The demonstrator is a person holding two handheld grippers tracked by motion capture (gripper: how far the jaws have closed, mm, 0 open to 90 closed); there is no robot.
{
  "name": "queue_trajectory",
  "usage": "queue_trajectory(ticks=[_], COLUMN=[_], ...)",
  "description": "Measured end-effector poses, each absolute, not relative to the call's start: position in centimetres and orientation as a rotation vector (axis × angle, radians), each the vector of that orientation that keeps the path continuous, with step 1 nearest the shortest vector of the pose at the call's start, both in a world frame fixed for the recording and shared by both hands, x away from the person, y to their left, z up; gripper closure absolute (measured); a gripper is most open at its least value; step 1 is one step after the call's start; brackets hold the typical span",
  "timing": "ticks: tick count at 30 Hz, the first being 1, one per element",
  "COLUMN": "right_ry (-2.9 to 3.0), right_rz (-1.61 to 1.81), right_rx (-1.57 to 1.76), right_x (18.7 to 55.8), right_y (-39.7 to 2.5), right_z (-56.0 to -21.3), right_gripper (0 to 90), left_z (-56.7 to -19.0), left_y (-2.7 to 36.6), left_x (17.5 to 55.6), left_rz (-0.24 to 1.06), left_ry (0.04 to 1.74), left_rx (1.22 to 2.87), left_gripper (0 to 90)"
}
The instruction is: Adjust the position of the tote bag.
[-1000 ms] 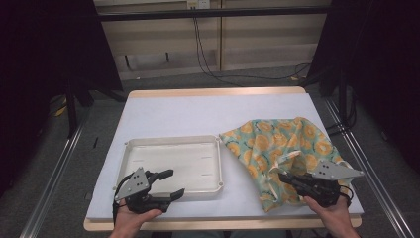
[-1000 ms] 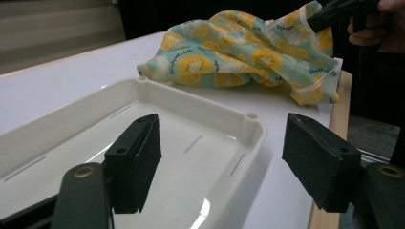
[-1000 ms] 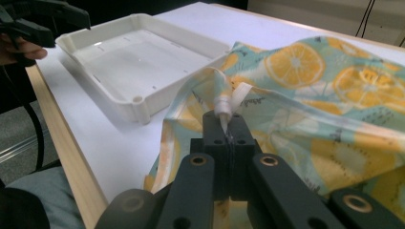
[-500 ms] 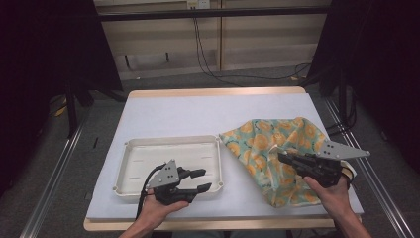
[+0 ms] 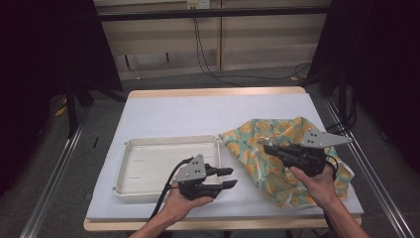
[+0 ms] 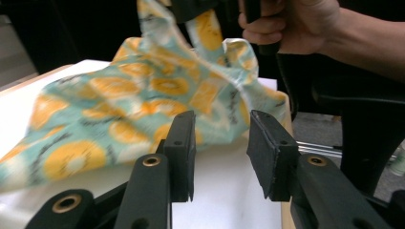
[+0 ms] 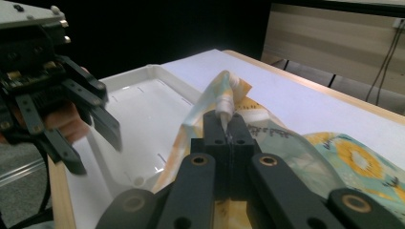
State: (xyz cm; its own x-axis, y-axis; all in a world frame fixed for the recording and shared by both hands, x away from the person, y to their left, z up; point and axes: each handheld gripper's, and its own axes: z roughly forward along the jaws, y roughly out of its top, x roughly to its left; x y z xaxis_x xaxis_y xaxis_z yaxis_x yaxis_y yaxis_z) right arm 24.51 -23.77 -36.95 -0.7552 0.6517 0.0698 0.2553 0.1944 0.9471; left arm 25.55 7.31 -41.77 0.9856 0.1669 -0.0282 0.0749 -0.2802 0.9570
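The white tray [image 5: 148, 163] is the landmark, lying on the bench [image 5: 198, 114]. Over the last second the left gripper [image 5: 227, 177] has travelled from the tray's near left corner to just past its near right corner, jaws released and aimed at the patterned cloth [image 5: 270, 144]. Right of the tray, the right gripper [image 5: 267, 148] has risen, clenched on a fold of the cloth's edge, so that part hangs lifted while the rest lies on the bench. This suggests the cloth is being gathered, with the left gripper about to take a second hold. No brand, label or writing is legible anywhere.
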Motion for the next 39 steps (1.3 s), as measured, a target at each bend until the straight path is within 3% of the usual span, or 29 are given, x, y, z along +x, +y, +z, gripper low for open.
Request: queue_trajectory(ticks=[9,14,17,19,20,23,24,34,39], right_ry=[2.138,2.131,2.135,2.134,2.135,2.132,2.130,2.052,2.074], right_rz=[1.599,1.611,1.610,1.615,1.621,1.618,1.617,1.590,1.562], right_rx=[0.808,0.812,0.805,0.805,0.804,0.809,0.807,0.878,0.905], right_x=[24.6,24.9,24.9,25.0,25.0,25.0,25.0,26.4,28.1], right_y=[-22.8,-22.7,-22.6,-22.7,-22.7,-22.9,-23.0,-26.6,-26.4], right_z=[-36.3,-36.1,-36.0,-36.0,-36.0,-35.9,-35.9,-35.1,-35.9], right_gripper=[90.0,90.0,90.0,90.0,90.0,90.0,90.0,90.0,89.3], left_z=[-42.1,-42.1,-42.3,-42.6,-42.7,-42.9,-42.8,-42.0,-41.7], left_y=[3.6,1.8,0.7,0.3,0.3,0.2,0.3,3.4,4.6], left_x=[26.7,27.0,26.9,27.2,27.6,28.0,28.0,28.1,28.7], left_rz=[0.043,0.039,0.042,0.029,-0.010,-0.072,-0.064,-0.038,-0.014], left_ry=[0.151,0.205,0.194,0.225,0.216,0.220,0.225,0.239,0.261], left_rx=[1.845,1.861,1.877,1.875,1.886,1.899,1.907,1.913,1.908], left_gripper=[52.1,39.9,40.0,44.6,52.0,85.8,88.4,90.0,90.0])
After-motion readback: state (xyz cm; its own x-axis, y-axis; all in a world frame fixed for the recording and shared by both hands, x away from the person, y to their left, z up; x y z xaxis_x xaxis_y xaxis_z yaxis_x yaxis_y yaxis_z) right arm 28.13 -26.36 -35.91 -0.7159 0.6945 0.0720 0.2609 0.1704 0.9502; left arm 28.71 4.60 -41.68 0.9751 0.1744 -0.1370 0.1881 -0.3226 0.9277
